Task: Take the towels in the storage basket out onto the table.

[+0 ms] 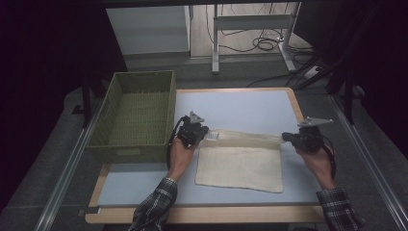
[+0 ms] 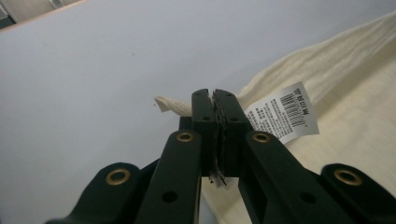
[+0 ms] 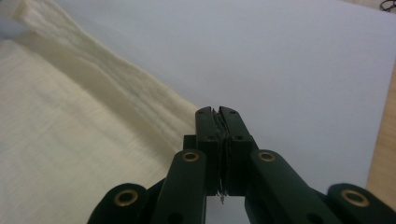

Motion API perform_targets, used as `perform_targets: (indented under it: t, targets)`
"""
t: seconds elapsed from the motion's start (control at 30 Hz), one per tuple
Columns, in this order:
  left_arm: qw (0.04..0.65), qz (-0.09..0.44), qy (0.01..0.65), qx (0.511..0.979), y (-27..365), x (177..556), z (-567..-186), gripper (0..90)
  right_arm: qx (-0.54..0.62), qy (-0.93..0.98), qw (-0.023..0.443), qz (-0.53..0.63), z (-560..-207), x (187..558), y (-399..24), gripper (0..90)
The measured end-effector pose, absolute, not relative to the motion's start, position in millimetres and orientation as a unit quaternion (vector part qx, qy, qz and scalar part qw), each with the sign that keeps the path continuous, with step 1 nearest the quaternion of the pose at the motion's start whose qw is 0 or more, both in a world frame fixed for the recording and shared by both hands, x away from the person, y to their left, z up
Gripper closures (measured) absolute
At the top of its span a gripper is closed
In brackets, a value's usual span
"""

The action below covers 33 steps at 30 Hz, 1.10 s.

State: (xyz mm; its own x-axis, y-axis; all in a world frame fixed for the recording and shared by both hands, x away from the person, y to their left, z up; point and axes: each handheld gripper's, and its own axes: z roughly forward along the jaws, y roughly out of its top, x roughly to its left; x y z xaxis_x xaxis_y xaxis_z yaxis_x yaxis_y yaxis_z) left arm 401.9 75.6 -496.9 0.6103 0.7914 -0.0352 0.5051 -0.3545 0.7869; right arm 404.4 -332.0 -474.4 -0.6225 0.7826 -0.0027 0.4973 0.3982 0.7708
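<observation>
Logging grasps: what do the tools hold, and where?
Both hold the cream cloth: left tool at its far left corner, right tool at its far right corner.

Plaid sleeves [image 1: 155,207]; black gripper [image 2: 215,100] with brass-ringed screws.

The cloth [image 1: 240,166] is cream with a fine woven texture, and its label [image 2: 282,116] is white with black print and a barcode. The basket [image 1: 134,115] is olive green in a woven pattern, and the surface [image 1: 245,108] is pale blue-grey with a light wood edge. Each hand-held gripper, left [image 1: 206,135] and right [image 1: 285,137], is black, with brass-coloured rivets on the jaws and a grey plate on top, and the person's sleeves [image 1: 156,204] are plaid in dark and light checks.
</observation>
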Motion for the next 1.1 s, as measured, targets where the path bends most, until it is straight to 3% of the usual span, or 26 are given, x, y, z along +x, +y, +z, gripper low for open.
perform_targets:
  t: [0.5,1.1]
  targets:
    - [0.429,0.159,0.365,0.811,94,335,-506,87.8,0.369,0.823,0.15,0.405,-480,329,-338,87.6]
    - [0.442,0.135,0.352,0.814,108,304,-526,87.0,0.354,0.838,0.12,0.397,-499,287,-330,87.1]
